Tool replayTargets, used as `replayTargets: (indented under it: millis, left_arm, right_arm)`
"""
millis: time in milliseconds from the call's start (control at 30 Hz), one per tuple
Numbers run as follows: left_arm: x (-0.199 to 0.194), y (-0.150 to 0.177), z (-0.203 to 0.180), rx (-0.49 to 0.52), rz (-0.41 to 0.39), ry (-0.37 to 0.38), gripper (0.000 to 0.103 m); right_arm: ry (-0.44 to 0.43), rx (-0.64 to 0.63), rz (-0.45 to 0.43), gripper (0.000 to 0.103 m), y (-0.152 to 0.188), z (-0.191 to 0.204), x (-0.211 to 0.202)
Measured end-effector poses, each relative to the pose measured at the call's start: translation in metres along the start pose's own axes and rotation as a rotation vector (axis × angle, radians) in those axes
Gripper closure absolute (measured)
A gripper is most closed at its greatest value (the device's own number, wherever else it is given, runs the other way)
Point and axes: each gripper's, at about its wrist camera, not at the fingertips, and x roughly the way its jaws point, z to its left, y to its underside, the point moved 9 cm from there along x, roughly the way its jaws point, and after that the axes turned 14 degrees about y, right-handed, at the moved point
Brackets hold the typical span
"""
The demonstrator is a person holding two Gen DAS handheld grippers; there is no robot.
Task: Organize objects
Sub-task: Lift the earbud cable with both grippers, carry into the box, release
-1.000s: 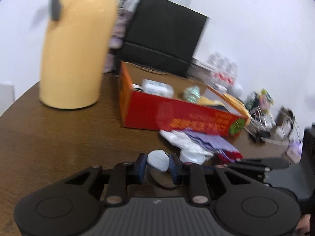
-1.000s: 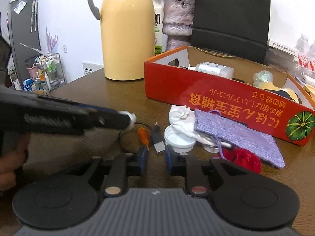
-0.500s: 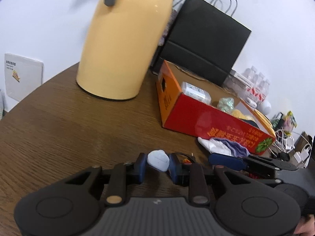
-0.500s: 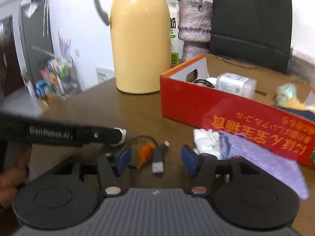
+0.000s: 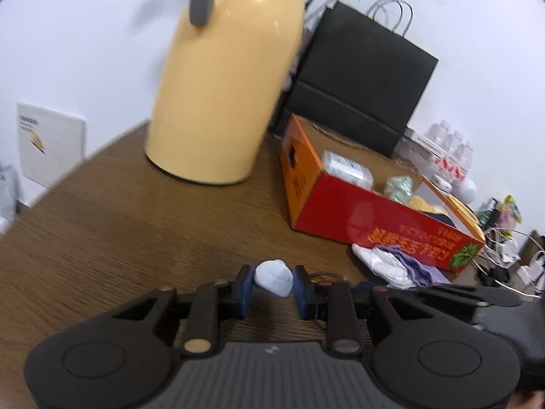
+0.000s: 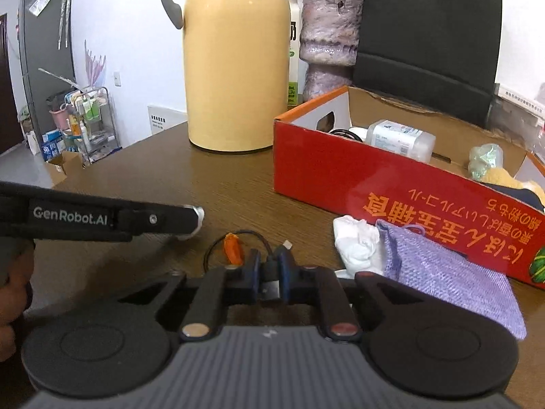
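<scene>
Cable (image 6: 272, 266) in right claw (image 6: 269, 269), beside red box (image 6: 340, 173).

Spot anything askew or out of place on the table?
Nothing spilled or damaged. Loose items sit outside the red box: crumpled white cloth and purple pouch against its front. The box's print reads upside down from here. Thermos stands upright.
</scene>
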Motion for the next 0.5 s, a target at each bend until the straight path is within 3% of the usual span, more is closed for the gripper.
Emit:
replayTargets:
  millis: [100,233,367,500]
  left_arm:
    - [-0.03,0.001,-0.009,-0.001,-0.054,-0.001,0.079]
    - [-0.07,0.021,-0.036,-0.004,-0.075,-0.001,0.079]
    - [-0.098,0.061,-0.076,0.028,-0.036,0.0,0.079]
    - [-0.117,0.088,-0.114,0.083,0.023,0.044,0.079]
  right_arm:
    - [0.04,0.04,-0.104,0.09,-0.015,-0.014,-0.035]
    - [0.061,0.104,-0.164,0.09,-0.017,-0.035,-0.097]
    - [0.08,0.132,-0.144,0.09,0.025,-0.05,-0.15]
    - [0.277,0.084,-0.111,0.09,0.085,-0.075,-0.19]
